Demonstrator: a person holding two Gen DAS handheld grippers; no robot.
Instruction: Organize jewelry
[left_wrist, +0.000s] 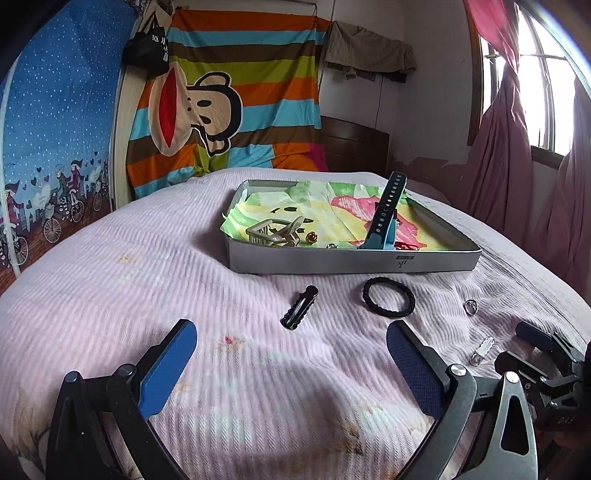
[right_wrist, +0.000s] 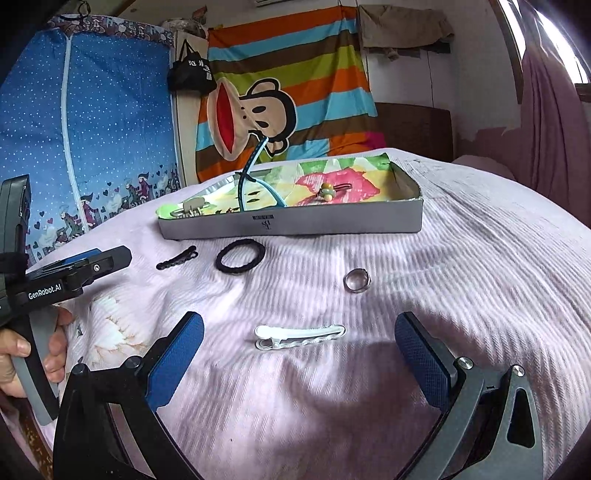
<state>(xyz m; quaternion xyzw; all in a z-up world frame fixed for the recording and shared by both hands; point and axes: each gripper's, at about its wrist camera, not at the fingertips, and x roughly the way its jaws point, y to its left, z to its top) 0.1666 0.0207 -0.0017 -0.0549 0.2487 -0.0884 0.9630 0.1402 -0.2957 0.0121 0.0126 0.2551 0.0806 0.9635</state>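
Observation:
A grey tray (left_wrist: 351, 263) lined with bright cloth sits on the pink bed; it shows too in the right wrist view (right_wrist: 295, 223). In it lie a beige claw clip (left_wrist: 275, 230), small earrings (left_wrist: 312, 237) and a blue watch band (left_wrist: 386, 212). In front of the tray lie a black hair clip (left_wrist: 299, 307), a black hair tie (left_wrist: 388, 297), a silver ring (right_wrist: 356, 280) and a white hair clip (right_wrist: 300, 336). My left gripper (left_wrist: 291, 363) is open and empty, just short of the black clip. My right gripper (right_wrist: 299, 350) is open and empty, straddling the white clip.
The pink ribbed bedspread (left_wrist: 110, 295) covers the whole work surface. A striped monkey sheet (left_wrist: 229, 103) hangs behind, a blue wardrobe (right_wrist: 92, 129) at left, pink curtains (left_wrist: 509, 147) at right. The right gripper (left_wrist: 535, 365) shows at the left view's right edge.

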